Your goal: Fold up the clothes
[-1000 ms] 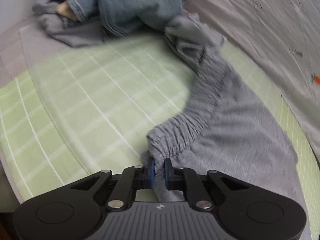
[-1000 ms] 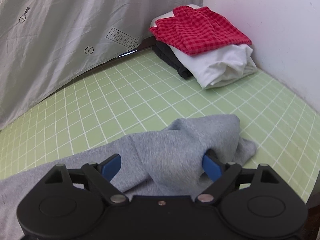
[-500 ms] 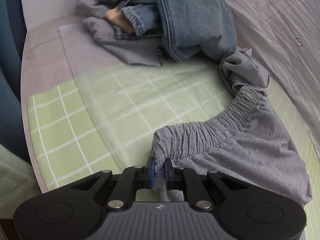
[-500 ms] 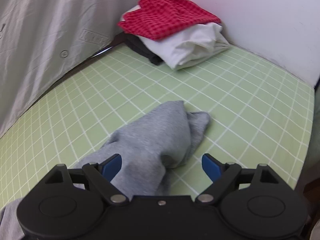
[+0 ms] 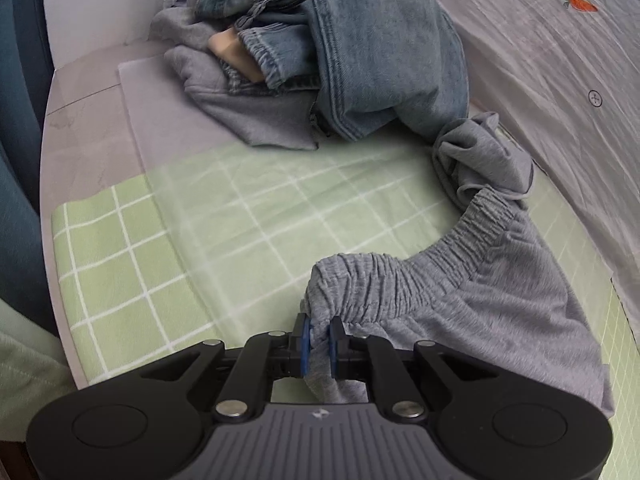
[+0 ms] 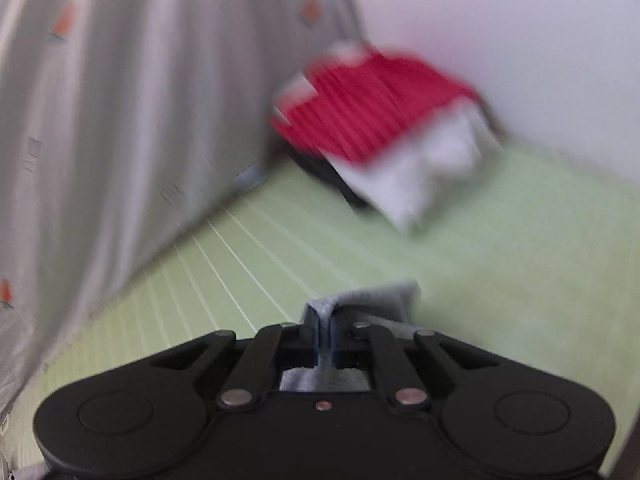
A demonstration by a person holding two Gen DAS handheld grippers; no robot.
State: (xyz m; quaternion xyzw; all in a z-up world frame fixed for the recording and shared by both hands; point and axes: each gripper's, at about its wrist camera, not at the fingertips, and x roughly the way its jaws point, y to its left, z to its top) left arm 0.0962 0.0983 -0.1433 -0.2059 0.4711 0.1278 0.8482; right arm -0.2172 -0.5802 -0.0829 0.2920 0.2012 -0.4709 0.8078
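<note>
Left gripper (image 5: 319, 338): matte black body, wide and flat. A round shallow disc is moulded into each outer lobe. The centre panel is grey, ribbed lengthwise, with a small pale logo at its top edge. Two black link bars on each side run forward to the fingers; a silver round rivet (image 5: 231, 407) sits at the base of each inner bar, smaller ones further out. Finger pads (image 5: 305, 340) are blue.

Right gripper (image 6: 325, 336): same black body, same lobes with discs, same silver rivets (image 6: 405, 396). Centre panel plain black, with one small reddish screw (image 6: 322, 405). Pads blue; picture blurred.
</note>
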